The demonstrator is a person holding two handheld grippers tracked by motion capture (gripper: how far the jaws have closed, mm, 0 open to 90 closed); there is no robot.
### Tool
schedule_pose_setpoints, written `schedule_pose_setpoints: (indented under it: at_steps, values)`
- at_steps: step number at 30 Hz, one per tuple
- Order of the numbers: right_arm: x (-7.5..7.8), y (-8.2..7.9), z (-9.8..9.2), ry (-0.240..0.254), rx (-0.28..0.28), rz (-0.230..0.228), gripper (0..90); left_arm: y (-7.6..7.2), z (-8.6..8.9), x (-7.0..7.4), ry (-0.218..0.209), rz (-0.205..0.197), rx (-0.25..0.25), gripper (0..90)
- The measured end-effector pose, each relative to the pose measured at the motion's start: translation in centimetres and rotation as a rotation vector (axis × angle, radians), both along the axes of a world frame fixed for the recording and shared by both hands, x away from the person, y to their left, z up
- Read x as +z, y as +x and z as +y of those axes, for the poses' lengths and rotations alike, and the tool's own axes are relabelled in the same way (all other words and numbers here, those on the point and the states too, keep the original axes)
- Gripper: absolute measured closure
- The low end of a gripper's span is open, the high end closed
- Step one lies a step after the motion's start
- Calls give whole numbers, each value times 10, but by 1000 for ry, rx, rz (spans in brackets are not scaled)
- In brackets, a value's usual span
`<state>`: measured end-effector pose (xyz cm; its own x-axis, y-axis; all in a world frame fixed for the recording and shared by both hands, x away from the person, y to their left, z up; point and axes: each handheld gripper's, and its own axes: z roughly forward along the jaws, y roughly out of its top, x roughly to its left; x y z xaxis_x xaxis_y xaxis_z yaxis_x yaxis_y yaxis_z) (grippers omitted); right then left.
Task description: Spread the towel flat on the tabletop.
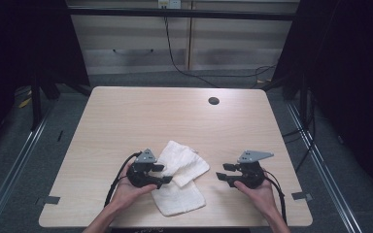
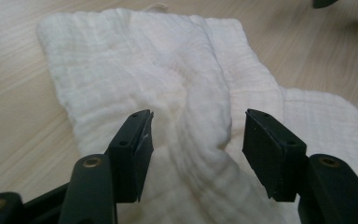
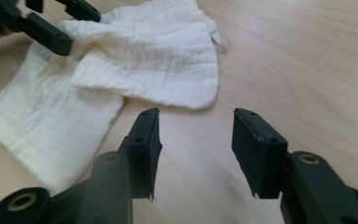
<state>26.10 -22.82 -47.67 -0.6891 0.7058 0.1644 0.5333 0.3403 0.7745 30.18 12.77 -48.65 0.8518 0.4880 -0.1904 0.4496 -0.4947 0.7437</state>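
Observation:
A white folded cloth (image 1: 180, 177) lies crumpled on the wooden table (image 1: 126, 116) near the front edge. My left gripper (image 1: 161, 174) is at the cloth's left side, open, its jaws standing over a raised fold of the cloth (image 2: 186, 93) without closing on it. My right gripper (image 1: 225, 172) stays to the right of the cloth, open over bare wood with nothing between its jaws. In the right gripper view the cloth (image 3: 135, 65) lies ahead and to the left, with the left gripper (image 3: 51, 18) at its far corner.
A round cable hole (image 1: 213, 101) sits at the table's back right. Cabinets (image 1: 189, 43) stand behind the table, with cables (image 1: 175, 63) trailing on the floor. Bare wood extends across the back half of the table.

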Motion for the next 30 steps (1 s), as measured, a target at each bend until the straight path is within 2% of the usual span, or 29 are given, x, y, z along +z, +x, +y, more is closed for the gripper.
schedule_pose_setpoints:
  at_steps: [6, 9, 11, 14, 16, 20, 26, 30]
  values:
    - [-9, 36, 16, -9, 40, 23, 592, -1, 8, 2, 9, -5, 14, 397]
    - [-13, 47, 23, -2, 51, 28, 621, -1, 8, -2, 40, -8, 16, 400]
    - [-14, 50, 29, -15, 80, 32, 624, -1, 8, -4, 52, -14, 15, 438]
    - [-17, 55, 36, -18, 102, 38, 640, 2, 7, -7, 61, -5, 23, 465]
    - [-21, 56, 40, -18, 97, 43, 643, 4, 7, -9, 69, 0, 30, 479]
    - [-28, 55, 42, -50, 116, 52, 646, 7, 8, -10, 79, -8, 38, 488]
    - [-28, 52, 44, -68, 144, 33, 630, 13, 11, -13, 53, -4, 51, 491]
    - [-27, 50, 45, -98, 151, 13, 624, 15, 13, -13, 47, -6, 55, 491]
